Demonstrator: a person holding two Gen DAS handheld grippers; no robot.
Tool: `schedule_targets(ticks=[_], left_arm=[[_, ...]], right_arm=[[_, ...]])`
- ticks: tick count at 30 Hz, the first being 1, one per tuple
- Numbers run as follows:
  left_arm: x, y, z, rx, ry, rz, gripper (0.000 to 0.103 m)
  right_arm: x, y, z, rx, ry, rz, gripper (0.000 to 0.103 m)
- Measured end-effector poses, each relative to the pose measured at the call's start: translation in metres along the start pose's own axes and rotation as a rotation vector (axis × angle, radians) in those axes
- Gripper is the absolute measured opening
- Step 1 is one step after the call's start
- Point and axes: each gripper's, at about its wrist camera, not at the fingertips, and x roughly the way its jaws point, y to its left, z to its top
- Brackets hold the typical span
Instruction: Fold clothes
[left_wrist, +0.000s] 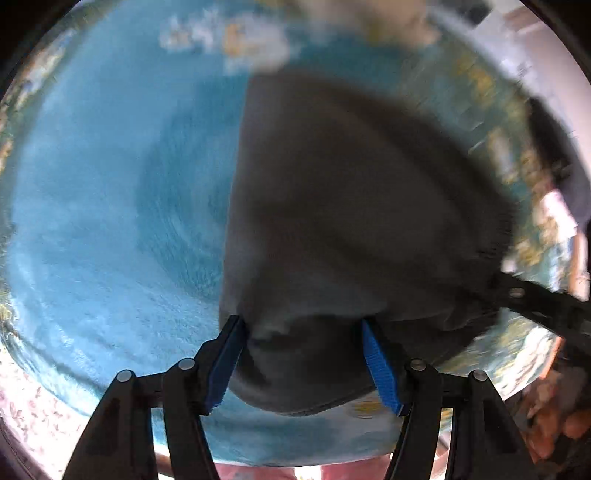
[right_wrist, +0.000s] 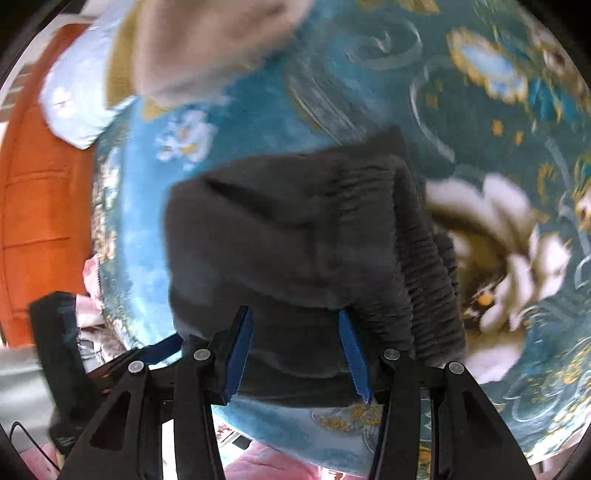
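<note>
Closest in the left wrist view, the left tool (left_wrist: 303, 328) has its two blue-padded fingers (left_wrist: 225, 365) spread apart, with a fold of the dark grey, soft-knit garment (left_wrist: 351, 206) bunched in the gap between them; the pads do not look pressed together on it, though the blur makes contact hard to judge. The garment spreads up and away from the fingers over a blue plush blanket with white-and-gold flower patterns (left_wrist: 110, 221). At the right edge of that view a black arm of the other tool reaches the garment's side.

In the right wrist view, the right tool (right_wrist: 295, 317) likewise stands with its blue pads (right_wrist: 238, 354) apart, the garment's (right_wrist: 280, 236) near edge lying between them. A ribbed, gathered band of the same cloth (right_wrist: 424, 280) runs along its right side. Beyond it the blanket (right_wrist: 258, 110) continues, with a large white flower (right_wrist: 509, 236) just right of the garment. Farther off at top lies a blurred beige piece of fabric (right_wrist: 207, 48), beside it a pale blue floral pillow (right_wrist: 81, 103), and on the left an orange wooden panel (right_wrist: 40, 206).
</note>
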Motion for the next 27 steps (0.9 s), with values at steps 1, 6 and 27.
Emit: schedule_targets(ticks=[1, 6, 27], left_arm=[[0.003, 0.003, 0.002, -0.007, 0.011, -0.015, 0.072], [-0.027, 0.009, 0.006, 0.036, 0.039, -0.101, 0.071], [-0.001, 0.075, 0.037, -0.120, 0.009, -0.460, 0.088]], right_arm=[[0.006, -0.003, 0.000, 0.024, 0.007, -0.001, 0.049], [-0.004, 0.006, -0.001, 0.099, -0.018, -0.040, 0.052], [-0.040, -0.077, -0.024, 0.232, -0.132, 0.174, 0.087]])
